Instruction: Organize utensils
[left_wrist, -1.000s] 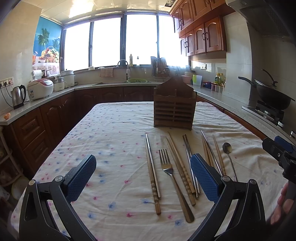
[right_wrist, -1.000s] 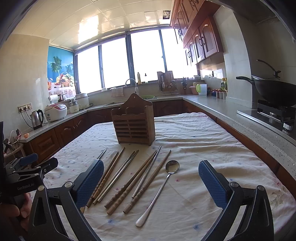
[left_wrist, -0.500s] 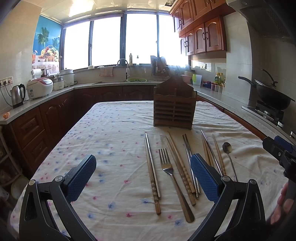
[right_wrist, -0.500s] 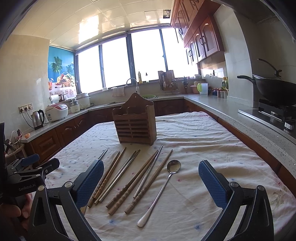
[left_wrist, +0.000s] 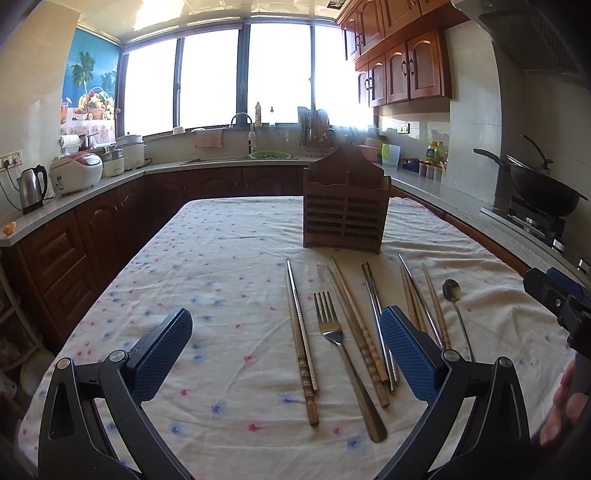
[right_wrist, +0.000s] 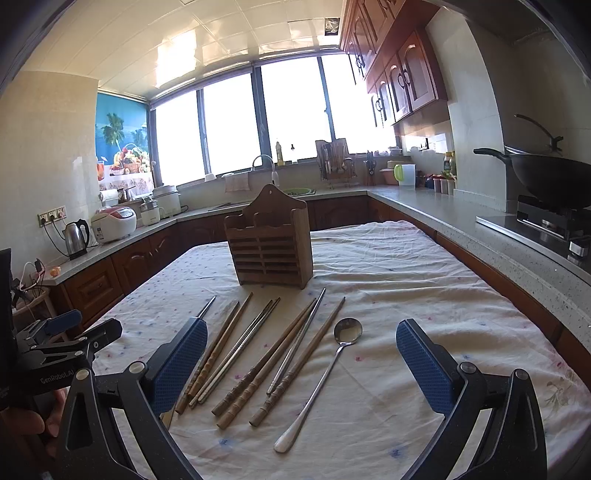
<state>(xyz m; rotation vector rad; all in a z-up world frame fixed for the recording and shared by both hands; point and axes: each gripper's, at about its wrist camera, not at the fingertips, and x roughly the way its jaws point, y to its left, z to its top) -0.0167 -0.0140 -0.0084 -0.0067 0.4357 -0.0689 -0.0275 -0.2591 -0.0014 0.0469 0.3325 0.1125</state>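
Note:
A wooden slatted utensil holder (left_wrist: 346, 206) stands upright mid-table, also in the right wrist view (right_wrist: 271, 251). In front of it lie several wooden and metal chopsticks (left_wrist: 301, 332) (right_wrist: 258, 365), a fork (left_wrist: 341, 354) and a long-handled spoon (left_wrist: 455, 306) (right_wrist: 325, 373). My left gripper (left_wrist: 286, 354) is open and empty, hovering above the near ends of the chopsticks and fork. My right gripper (right_wrist: 301, 363) is open and empty, above the chopsticks and spoon. Each gripper shows at the edge of the other's view.
The table has a floral white cloth (left_wrist: 221, 251). Kitchen counters (right_wrist: 498, 236) ring the table, with a wok (right_wrist: 554, 177) on a stove at right and a kettle (left_wrist: 31, 188) and rice cooker (left_wrist: 75, 171) at left.
The right gripper has tilted slightly, so the utensils sit a little lower in its view. The left gripper has not moved.

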